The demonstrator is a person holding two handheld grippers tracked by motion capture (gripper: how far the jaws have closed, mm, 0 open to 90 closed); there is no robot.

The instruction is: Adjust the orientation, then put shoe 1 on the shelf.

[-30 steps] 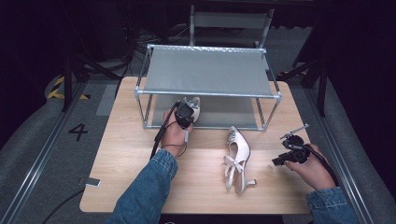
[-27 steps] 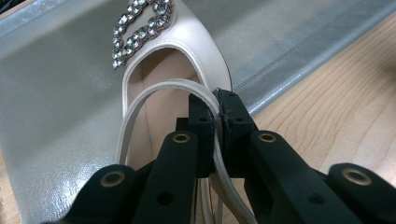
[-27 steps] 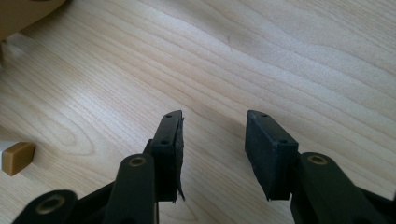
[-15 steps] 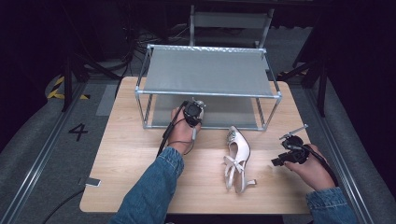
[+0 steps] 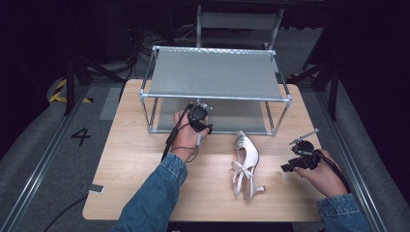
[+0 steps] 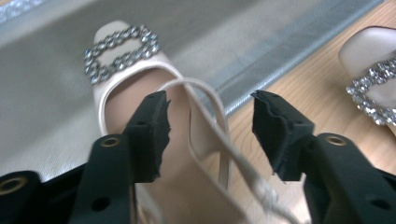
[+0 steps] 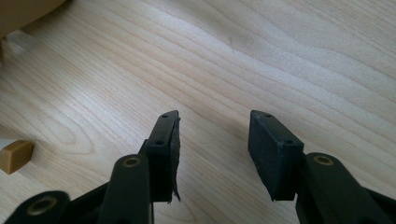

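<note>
A beige slingback shoe (image 6: 123, 51) with a rhinestone buckle rests with its toe on the rack's grey lower shelf (image 6: 42, 112). Its heel end lies on the wood. My left gripper (image 6: 209, 98) is open above its straps. The jaws have just been opening, and a thin strap runs between them without touching the pads. In the high view the left gripper (image 5: 199, 115) sits at the rack's front edge. The matching shoe (image 5: 245, 162) lies on the table's middle, toe away from me. The right gripper (image 5: 300, 157) hovers open to that shoe's right, with bare wood between its jaws (image 7: 215, 119).
A metal-framed rack (image 5: 215, 96) with two grey shelves stands at the back of the wooden table (image 5: 130, 169). The second shoe's buckle (image 6: 373, 79) lies just right of my left jaws. A tan heel tip (image 7: 16, 156) sits left of the right gripper.
My left hand and gripper have shifted slightly right toward the rack's front and now cover the shoe toe that showed earlier. The right hand has stayed put.
</note>
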